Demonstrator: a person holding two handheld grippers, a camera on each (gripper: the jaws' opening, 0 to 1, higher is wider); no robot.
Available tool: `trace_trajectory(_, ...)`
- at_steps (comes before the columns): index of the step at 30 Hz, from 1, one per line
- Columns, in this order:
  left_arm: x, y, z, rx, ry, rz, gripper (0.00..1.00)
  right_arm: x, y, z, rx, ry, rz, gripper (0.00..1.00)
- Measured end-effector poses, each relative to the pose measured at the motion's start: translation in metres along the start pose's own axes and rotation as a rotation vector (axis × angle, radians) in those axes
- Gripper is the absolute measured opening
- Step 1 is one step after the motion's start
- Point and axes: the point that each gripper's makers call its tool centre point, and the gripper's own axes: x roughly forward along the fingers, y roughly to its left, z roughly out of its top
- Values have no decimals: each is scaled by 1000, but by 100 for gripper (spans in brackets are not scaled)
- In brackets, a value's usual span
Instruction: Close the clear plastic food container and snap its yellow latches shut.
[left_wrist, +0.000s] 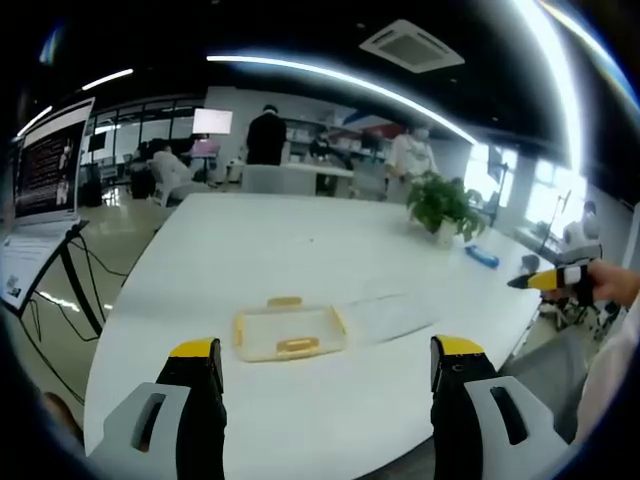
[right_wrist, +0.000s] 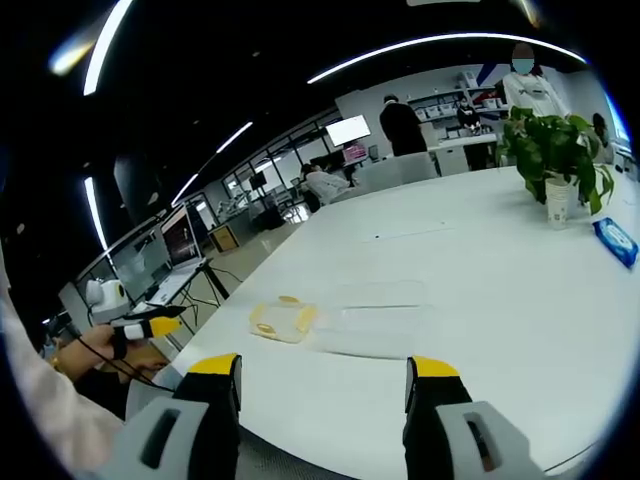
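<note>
The clear container (left_wrist: 290, 333) lies open near the table's (left_wrist: 300, 250) front edge, its lid (left_wrist: 385, 315) apparently flat beside it. The left gripper (left_wrist: 327, 365) and right gripper (right_wrist: 325, 385) hover short of it, jaws wide, empty.

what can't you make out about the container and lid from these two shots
- Container, left gripper view: too small to tell whether its yellow latches are snapped or loose.
- Clear lid, right gripper view: nearly invisible against the white table; its edges blur out.
- Whether lid and container touch: unclear in both views.
- Container contents: too small to see.
</note>
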Motion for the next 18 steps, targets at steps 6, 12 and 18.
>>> trace_trajectory(6, 0, -2, -1, 0, 6, -4, 84, -1, 0, -2, 7, -1, -2, 65)
trace_trajectory(12, 0, -3, 0, 2, 6, -6, 84, -1, -1, -4, 10, 2, -4, 65)
trace_trajectory(18, 0, -3, 1, 5, 8, -7, 84, -1, -1, -3, 16, -2, -7, 65)
